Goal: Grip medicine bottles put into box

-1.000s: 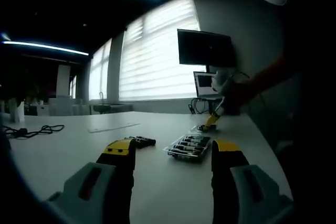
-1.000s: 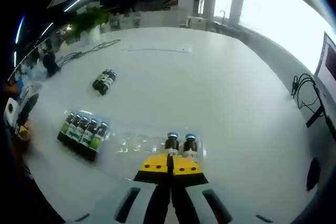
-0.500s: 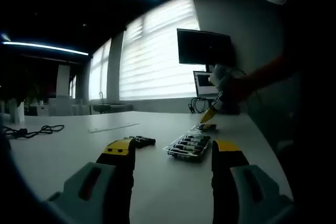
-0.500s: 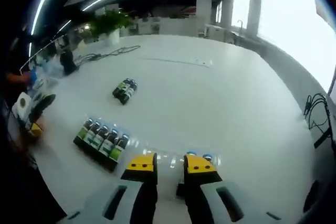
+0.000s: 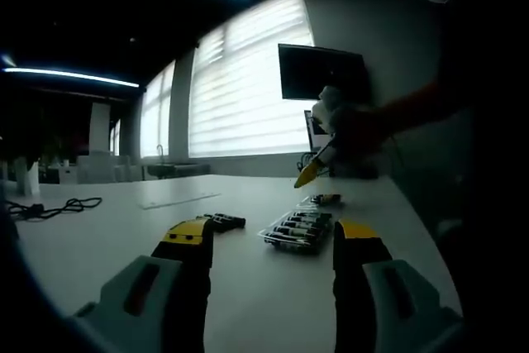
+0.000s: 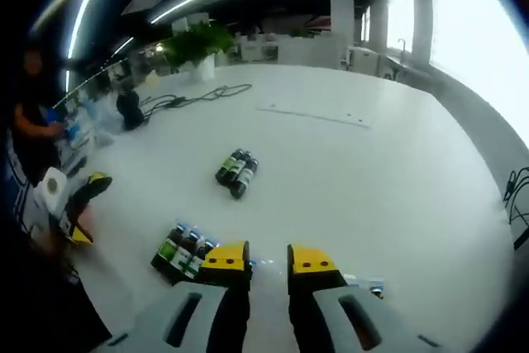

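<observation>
Right gripper view: hovering with right gripper (image 6: 268, 255) parted and empty above the clear box (image 6: 273, 264) of medicine bottles (image 6: 183, 247), apparently sitting between placements, next likely reaching for the loose bottles (image 6: 235, 173) beyond; left gripper (image 5: 271, 241) idling agape, empty.

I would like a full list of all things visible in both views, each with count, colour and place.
loose bottles: small cluster, dark with green labels, lying on the table, far from the tray
tray bottles: one row, dark with green labels, in the clear tray
table: one, white, under everything
cables: dark, at the table's far edge
plant: one, green, behind the table
monitor: one, black, by the window blinds
left gripper: yellow-tipped, open, empty
right gripper: yellow-tipped, open, empty, above the tray
</observation>
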A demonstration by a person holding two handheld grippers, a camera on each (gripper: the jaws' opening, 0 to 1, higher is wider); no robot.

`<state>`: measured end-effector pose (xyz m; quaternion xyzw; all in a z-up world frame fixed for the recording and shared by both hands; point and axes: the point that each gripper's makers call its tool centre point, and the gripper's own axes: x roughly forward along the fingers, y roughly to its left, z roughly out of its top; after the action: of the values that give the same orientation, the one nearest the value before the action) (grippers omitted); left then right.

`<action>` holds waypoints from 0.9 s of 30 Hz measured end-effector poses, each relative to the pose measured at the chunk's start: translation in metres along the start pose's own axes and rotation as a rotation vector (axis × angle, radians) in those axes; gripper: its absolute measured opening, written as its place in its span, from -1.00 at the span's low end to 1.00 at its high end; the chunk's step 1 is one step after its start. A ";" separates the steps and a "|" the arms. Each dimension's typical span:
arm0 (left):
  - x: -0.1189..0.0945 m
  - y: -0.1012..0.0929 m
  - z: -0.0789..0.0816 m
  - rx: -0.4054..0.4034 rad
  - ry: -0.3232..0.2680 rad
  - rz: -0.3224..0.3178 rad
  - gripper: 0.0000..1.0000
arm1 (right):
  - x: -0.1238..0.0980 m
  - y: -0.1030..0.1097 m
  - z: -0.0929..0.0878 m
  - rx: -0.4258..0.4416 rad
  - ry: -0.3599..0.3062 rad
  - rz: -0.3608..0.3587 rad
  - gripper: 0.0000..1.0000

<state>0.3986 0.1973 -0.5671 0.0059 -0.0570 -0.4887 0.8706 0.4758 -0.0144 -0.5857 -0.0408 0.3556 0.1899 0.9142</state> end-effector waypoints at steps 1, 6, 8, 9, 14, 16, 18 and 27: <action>0.000 0.000 0.000 0.001 0.000 0.000 0.02 | 0.002 0.001 0.003 0.004 -0.001 0.006 -0.72; -0.001 0.002 -0.001 0.004 -0.002 0.003 0.02 | 0.008 0.006 0.015 0.033 -0.011 0.014 -0.72; -0.001 0.001 0.000 0.005 -0.003 0.002 0.02 | 0.011 0.008 0.018 0.046 -0.010 0.017 -0.73; -0.001 0.001 0.000 0.006 -0.003 0.002 0.02 | 0.013 0.010 0.020 0.051 -0.007 0.021 -0.73; -0.001 0.000 0.000 0.007 -0.004 0.000 0.02 | 0.020 0.012 0.028 0.083 0.008 0.031 -0.73; 0.000 0.000 0.000 0.008 -0.004 -0.001 0.02 | 0.024 0.012 0.031 0.096 0.016 0.036 -0.74; 0.000 0.000 0.000 0.009 -0.004 -0.001 0.02 | 0.027 0.012 0.034 0.099 0.020 0.037 -0.75; 0.000 0.001 0.000 0.012 -0.005 0.003 0.01 | 0.048 0.024 0.044 0.119 0.057 0.063 -0.77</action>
<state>0.3995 0.1981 -0.5666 0.0098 -0.0620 -0.4872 0.8710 0.5270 0.0319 -0.5837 0.0195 0.3931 0.1959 0.8982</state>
